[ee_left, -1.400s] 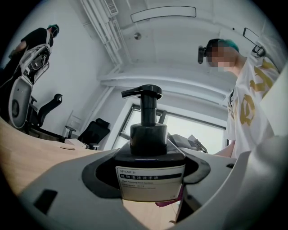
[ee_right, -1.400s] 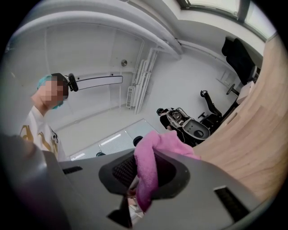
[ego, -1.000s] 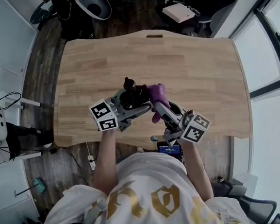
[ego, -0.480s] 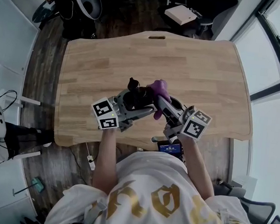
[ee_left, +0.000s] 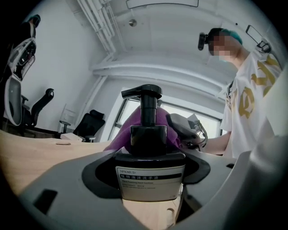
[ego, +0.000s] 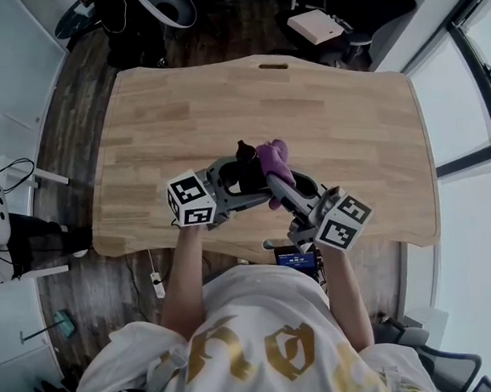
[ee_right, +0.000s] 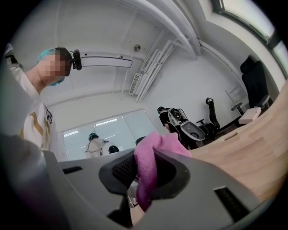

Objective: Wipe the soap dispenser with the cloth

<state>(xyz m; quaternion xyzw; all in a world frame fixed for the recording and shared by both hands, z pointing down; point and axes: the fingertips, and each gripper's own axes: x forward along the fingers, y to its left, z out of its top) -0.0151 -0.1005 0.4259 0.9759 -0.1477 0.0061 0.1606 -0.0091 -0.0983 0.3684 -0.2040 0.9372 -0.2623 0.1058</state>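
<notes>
The left tool (ego: 231, 178) is clamping the soap dispenser (ee_left: 150, 167), with one jaw pressing on each side of the labelled bottle. The black pump head is rising straight up above the jaws, its spout pointing to this tool's left. The right tool (ee_right: 146, 176) is gripping the purple cloth (ee_right: 150, 158). Its jaws are closed on a fold that is bunching up past the tips and hanging down between them. From the left tool's side, the cloth is lying right behind the dispenser's neck and seems to be touching it, and the right tool is showing just beyond it. The person is holding both tools tip to tip over the worktop (ego: 346, 123).
</notes>
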